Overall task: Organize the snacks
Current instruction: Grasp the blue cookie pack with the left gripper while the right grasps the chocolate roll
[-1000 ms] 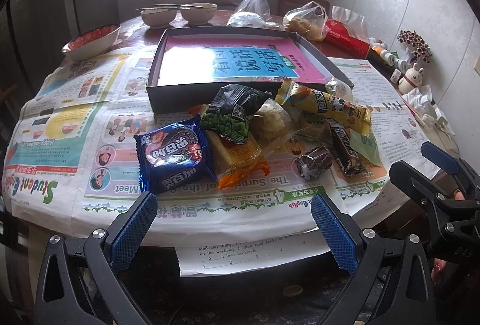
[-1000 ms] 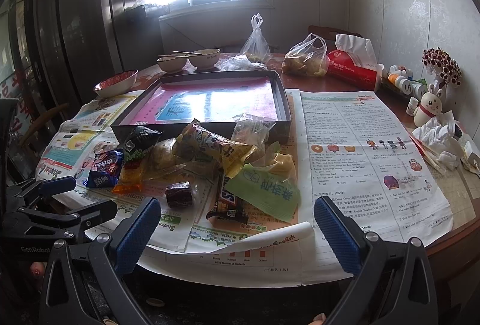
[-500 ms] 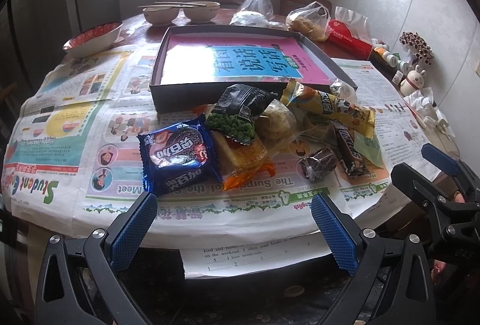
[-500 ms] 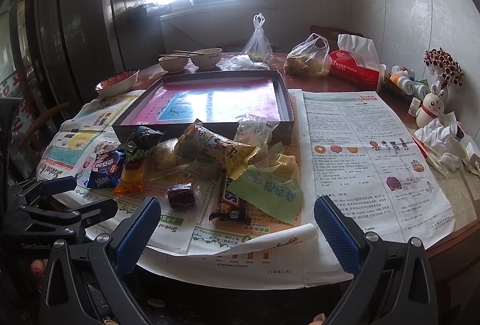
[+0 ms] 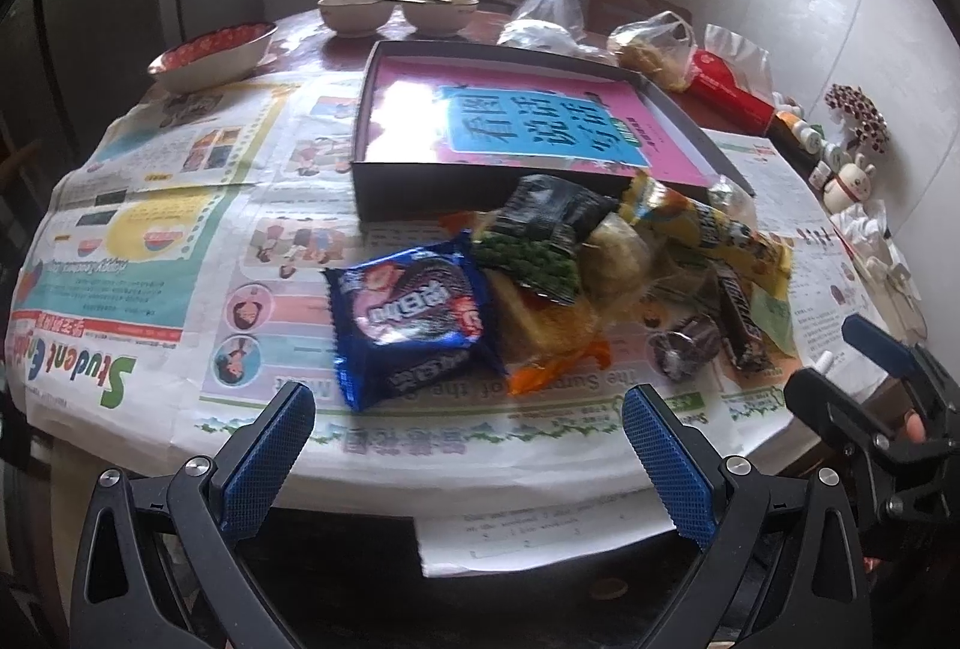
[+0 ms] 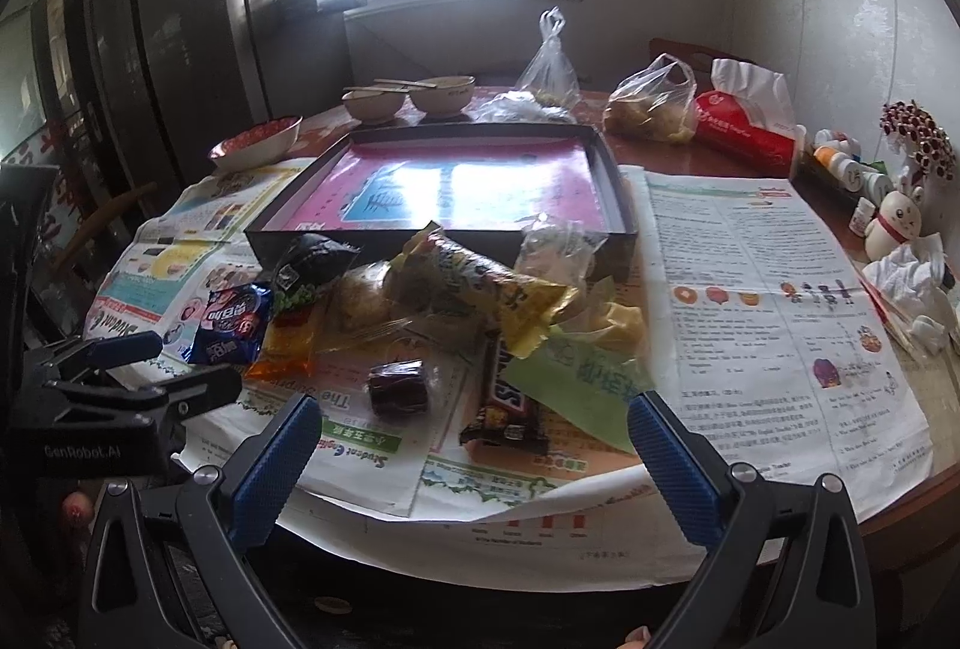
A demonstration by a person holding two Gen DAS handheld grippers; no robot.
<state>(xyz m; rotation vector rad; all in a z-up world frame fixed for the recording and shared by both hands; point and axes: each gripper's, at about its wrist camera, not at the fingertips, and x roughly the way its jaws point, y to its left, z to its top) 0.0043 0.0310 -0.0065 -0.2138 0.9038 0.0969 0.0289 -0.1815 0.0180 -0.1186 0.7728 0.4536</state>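
Observation:
A pile of snack packs lies on newspaper in front of a shallow dark box (image 5: 420, 187) (image 6: 612, 169) lined with a pink sheet. The pile holds a blue cookie pack (image 5: 408, 319) (image 6: 231, 322), a black pea pack (image 5: 540, 229), an orange pack (image 5: 540, 343), a yellow pack (image 5: 702, 223) (image 6: 492, 283), a chocolate bar (image 5: 741, 319) (image 6: 510, 403) and a small dark wrapped sweet (image 5: 684, 343) (image 6: 399, 385). My left gripper (image 5: 468, 445) is open, just short of the blue pack. My right gripper (image 6: 474, 451) is open, just short of the chocolate bar.
The round table (image 6: 720, 157) is covered in newspaper. Bowls (image 5: 210, 55) (image 5: 354, 13), plastic bags (image 5: 552, 7), a red tissue pack (image 6: 744, 133), small bottles and a rabbit figure (image 6: 894, 229) stand at the back and right. Each gripper shows in the other's view (image 5: 888, 409) (image 6: 120, 385).
Both grippers have moved forward toward the snack pile; the packs look larger and closer. Both stay open and empty. Nothing on the table has moved.

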